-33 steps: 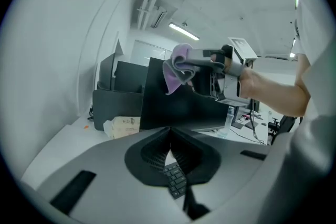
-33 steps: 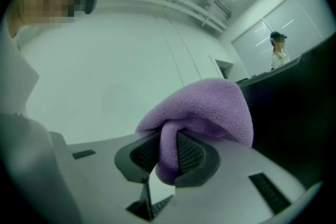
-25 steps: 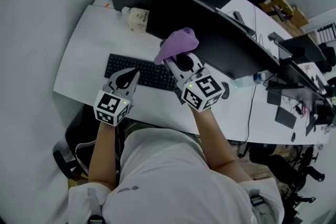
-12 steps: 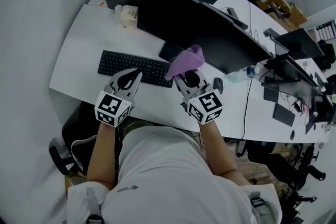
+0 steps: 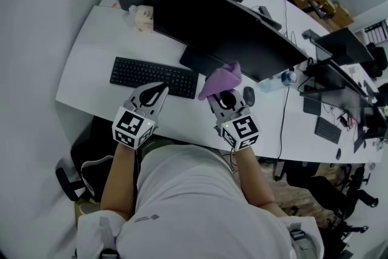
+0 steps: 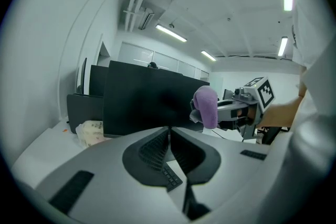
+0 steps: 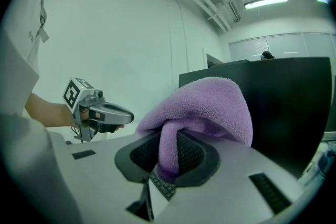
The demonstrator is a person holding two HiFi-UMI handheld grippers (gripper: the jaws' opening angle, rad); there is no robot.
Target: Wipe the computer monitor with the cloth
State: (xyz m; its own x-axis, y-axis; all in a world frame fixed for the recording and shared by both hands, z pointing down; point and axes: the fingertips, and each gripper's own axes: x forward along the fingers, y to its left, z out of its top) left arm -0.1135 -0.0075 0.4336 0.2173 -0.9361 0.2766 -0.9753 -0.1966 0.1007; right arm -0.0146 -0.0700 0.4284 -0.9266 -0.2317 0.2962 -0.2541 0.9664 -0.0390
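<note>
A wide black computer monitor [image 5: 224, 24] stands on the white desk [image 5: 91, 57], its dark screen facing me. My right gripper [image 5: 218, 87] is shut on a purple cloth [image 5: 220, 79], which it holds above the desk just in front of the monitor's lower edge, apart from the screen. The cloth [image 7: 202, 110] bulges out over the right jaws, with the screen [image 7: 294, 107] behind it. My left gripper [image 5: 155, 91] hovers shut and empty over the desk's near edge, beside the black keyboard [image 5: 154, 77]. The left gripper view shows the monitor [image 6: 142, 99] and the cloth [image 6: 207, 106].
A crumpled tissue pack [image 5: 140, 16] lies at the monitor's left end. A mouse [image 5: 248, 95] and a water bottle [image 5: 276, 82] sit right of the cloth. More monitors [image 5: 342, 45] and cables fill the desks to the right. A black chair [image 5: 79, 167] is under the desk edge.
My right gripper has drawn the cloth down and to the right, away from the screen and toward the desk's near edge. The left gripper has barely moved.
</note>
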